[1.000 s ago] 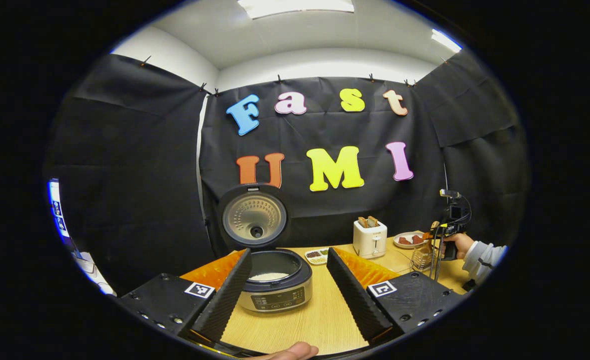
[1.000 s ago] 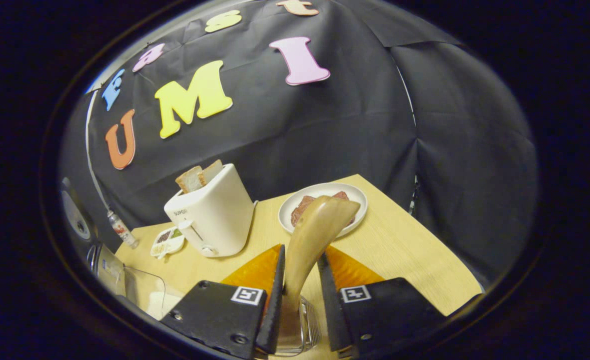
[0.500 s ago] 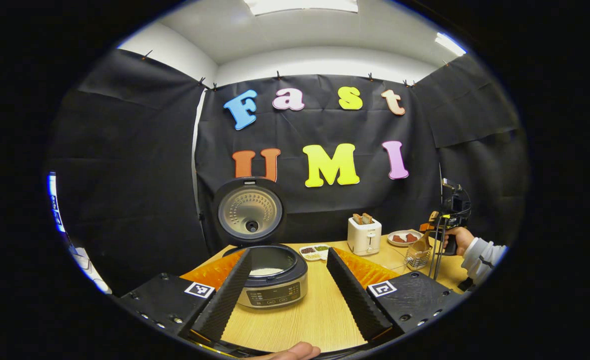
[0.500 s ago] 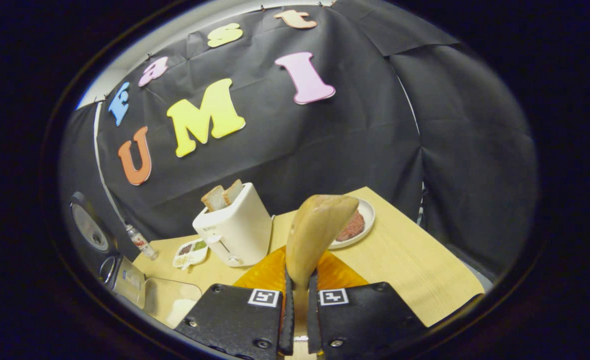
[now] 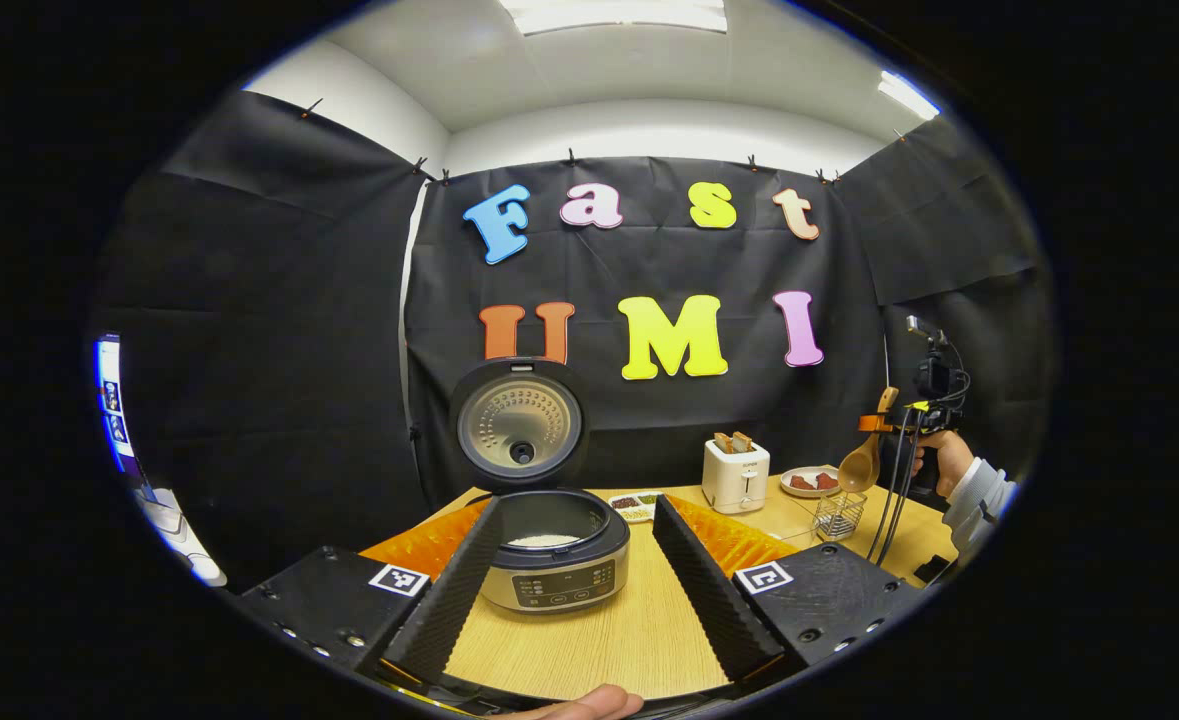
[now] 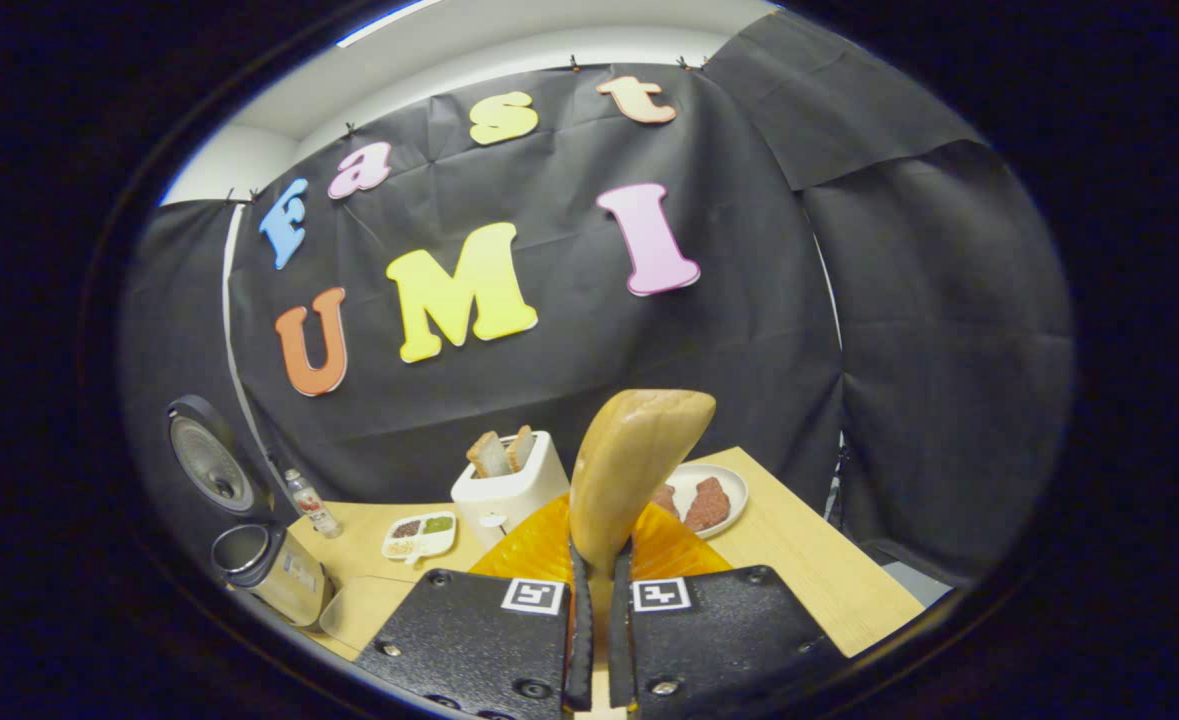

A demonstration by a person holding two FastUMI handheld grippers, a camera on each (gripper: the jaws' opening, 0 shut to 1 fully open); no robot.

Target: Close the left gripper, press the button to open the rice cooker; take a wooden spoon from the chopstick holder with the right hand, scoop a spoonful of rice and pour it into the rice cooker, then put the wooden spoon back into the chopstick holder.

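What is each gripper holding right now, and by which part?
The right gripper is shut on the wooden spoon, clamping its handle just below the bowl, which points up. The left gripper is open and holds nothing.

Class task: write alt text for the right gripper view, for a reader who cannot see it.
The right gripper is shut on a wooden spoon, bowl upward. Behind it on the table stand a toaster with bread and a plate of food.

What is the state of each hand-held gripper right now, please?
Left hand-held gripper: open, holding nothing.
Right hand-held gripper: closed on the handle of the light brown wooden spoon.
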